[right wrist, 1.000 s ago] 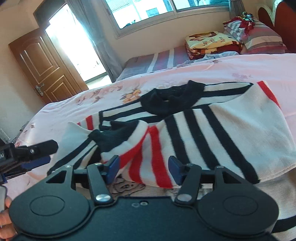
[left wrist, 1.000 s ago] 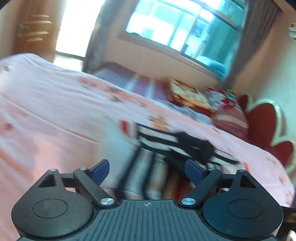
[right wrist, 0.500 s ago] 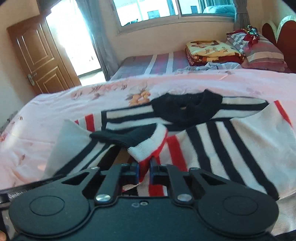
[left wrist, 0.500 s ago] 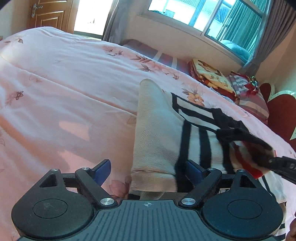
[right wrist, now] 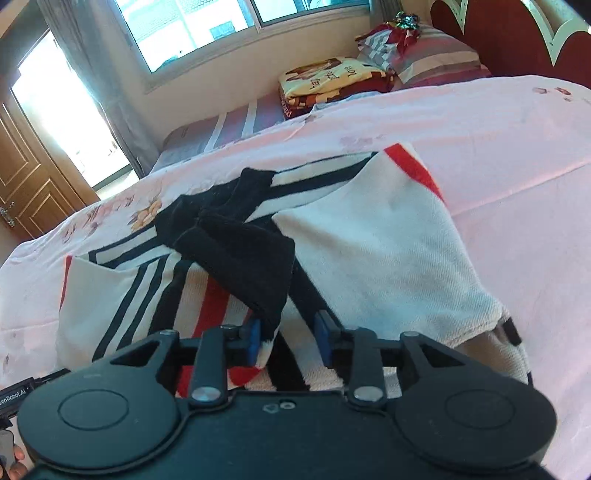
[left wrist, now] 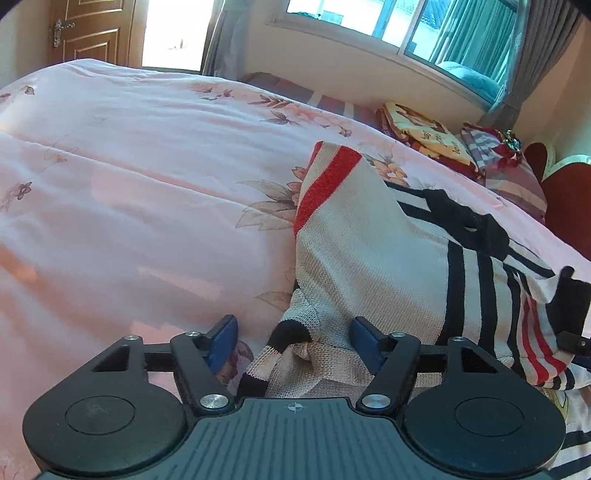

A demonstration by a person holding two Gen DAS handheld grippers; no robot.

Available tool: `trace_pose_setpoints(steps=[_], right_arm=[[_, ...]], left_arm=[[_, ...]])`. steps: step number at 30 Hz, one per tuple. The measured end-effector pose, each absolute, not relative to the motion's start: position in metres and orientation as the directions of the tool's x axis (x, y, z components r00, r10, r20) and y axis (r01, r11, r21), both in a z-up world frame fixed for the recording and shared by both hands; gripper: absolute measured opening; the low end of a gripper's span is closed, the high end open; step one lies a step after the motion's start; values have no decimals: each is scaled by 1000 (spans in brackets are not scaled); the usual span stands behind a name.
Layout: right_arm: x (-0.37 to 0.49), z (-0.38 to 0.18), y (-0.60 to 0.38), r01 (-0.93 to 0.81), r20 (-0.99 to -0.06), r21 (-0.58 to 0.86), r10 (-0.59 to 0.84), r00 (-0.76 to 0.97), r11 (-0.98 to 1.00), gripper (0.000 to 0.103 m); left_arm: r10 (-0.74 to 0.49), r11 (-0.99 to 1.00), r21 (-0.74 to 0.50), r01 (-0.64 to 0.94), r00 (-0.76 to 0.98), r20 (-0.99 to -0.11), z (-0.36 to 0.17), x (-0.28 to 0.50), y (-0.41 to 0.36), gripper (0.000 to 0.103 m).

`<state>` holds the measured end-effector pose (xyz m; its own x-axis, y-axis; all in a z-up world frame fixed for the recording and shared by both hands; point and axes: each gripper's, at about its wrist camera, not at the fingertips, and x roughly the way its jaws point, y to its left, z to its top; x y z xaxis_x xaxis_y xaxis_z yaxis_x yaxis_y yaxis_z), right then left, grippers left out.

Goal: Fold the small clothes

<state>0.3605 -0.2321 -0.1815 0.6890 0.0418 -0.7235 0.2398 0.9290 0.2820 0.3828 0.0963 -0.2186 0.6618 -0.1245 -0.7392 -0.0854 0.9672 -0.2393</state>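
Striped sweater (right wrist: pixel 388 251): long axis runs collar-to-hem — black collar toward the window (right wrist: pixel 236 26).
Left gripper (left wrist: pixel 293 338): jaws spread, straddling the hem.
Right gripper (right wrist: pixel 288 338): parted — black cuff (right wrist: pixel 255 269) between, unpinched.

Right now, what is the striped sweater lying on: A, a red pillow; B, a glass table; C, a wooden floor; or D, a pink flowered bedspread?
D: the striped sweater lies spread on the pink flowered bedspread, which shows on all sides of it in both views.

I'm in a home bedroom: a bed with a pink floral quilt (left wrist: pixel 155 192), pillows (right wrist: pixel 432 61) by its red headboard (right wrist: pixel 517 37), a curtained window (right wrist: pixel 207 29) beyond the bed.
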Motion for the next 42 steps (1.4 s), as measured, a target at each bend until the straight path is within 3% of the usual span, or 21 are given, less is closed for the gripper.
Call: trace_pose_setpoints(steps=[4, 6, 10, 15, 17, 19, 20, 23, 26, 28, 30, 33, 36, 38, 42], right_arm=[[357, -177, -244, 306, -700, 220, -68, 711, 926, 31], [356, -183, -254, 297, -721, 269, -13, 693, 916, 24], [352, -184, -256, 272, -726, 254, -3, 688, 928, 23], [350, -182, -265, 295, -715, 282, -5, 699, 913, 35], [347, -185, -270, 301, -723, 272, -13, 691, 914, 27], [345, -187, -272, 304, -728, 256, -24, 686, 918, 19], [343, -185, -273, 302, -721, 261, -23, 693, 917, 16], [339, -179, -272, 310, -699, 221, -71, 712, 925, 11], [344, -191, -279, 332, -746, 172, -98, 658, 927, 8], [342, -186, -280, 325, -724, 192, -91, 684, 926, 11], [339, -174, -277, 309, -681, 198, -97, 726, 930, 28], [353, -166, -269, 269, -660, 184, -84, 747, 945, 38], [374, -171, -260, 241, -674, 191, -52, 737, 951, 41], [382, -172, -247, 199, -670, 184, -25, 742, 963, 38], [395, -193, -227, 144, -733, 52, -60, 677, 988, 35]], left_arm=[[-116, 973, -216, -74, 657, -745, -217, 384, 94, 67], [-124, 968, -236, -86, 655, -745, -213, 385, 96, 67], [-122, 966, -243, -88, 673, -730, -203, 402, 95, 67], [-145, 962, -260, -83, 653, -743, -208, 446, 89, 67], [-143, 958, -269, -97, 653, -743, -213, 461, 89, 67], [-133, 959, -264, -103, 662, -738, -216, 472, 88, 36], [-130, 958, -266, -110, 659, -741, -217, 477, 87, 27], [-108, 957, -259, -127, 676, -729, -218, 480, 85, 24], [-106, 946, -284, -155, 681, -724, -222, 483, 91, 24], [-94, 940, -290, -178, 682, -725, -217, 484, 94, 24], [-63, 963, -233, -136, 726, -684, -205, 477, 87, 24], [-89, 979, -196, -63, 730, -678, -198, 480, 74, 24], [-75, 981, -179, -77, 697, -713, -208, 497, 69, 24], [-61, 979, -178, -95, 701, -710, -212, 505, 70, 24], [-16, 978, -159, -137, 707, -707, -216, 519, 72, 24]])
